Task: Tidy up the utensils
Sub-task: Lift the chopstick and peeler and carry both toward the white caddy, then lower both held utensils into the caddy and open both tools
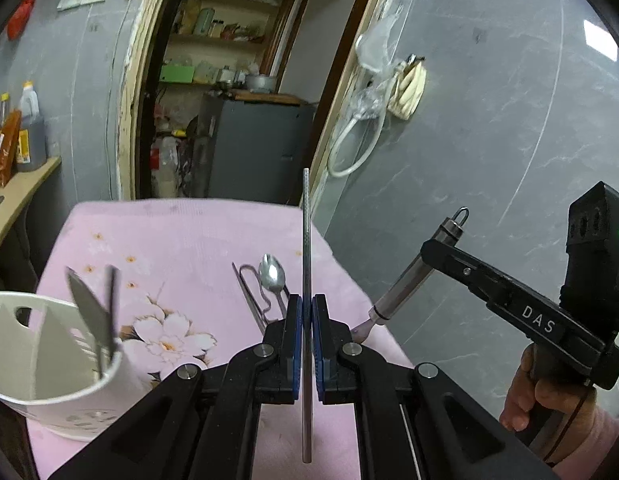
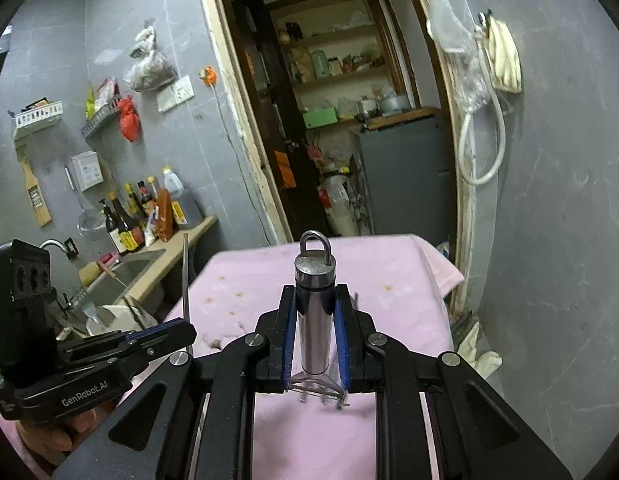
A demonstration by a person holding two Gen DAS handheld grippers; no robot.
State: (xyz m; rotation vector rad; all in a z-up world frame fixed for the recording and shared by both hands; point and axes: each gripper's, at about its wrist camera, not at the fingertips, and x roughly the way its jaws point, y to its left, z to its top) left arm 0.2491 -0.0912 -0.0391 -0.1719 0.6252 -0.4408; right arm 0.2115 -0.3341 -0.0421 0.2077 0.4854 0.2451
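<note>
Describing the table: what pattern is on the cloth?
Pink cloth with white flowers, clearest in the left wrist view.

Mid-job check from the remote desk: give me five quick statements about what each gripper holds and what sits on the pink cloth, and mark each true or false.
1. The left gripper is shut on a thin metal stick. True.
2. The right gripper is open and holds nothing. False: it is shut on a metal-handled utensil with a hanging loop on top.
3. A spoon lies on the pink cloth. True.
4. The white holder has nothing in it. False: utensils already stand in it.
5. The white holder stands to the right of the spoon in the left wrist view. False: it is to the left.
</note>
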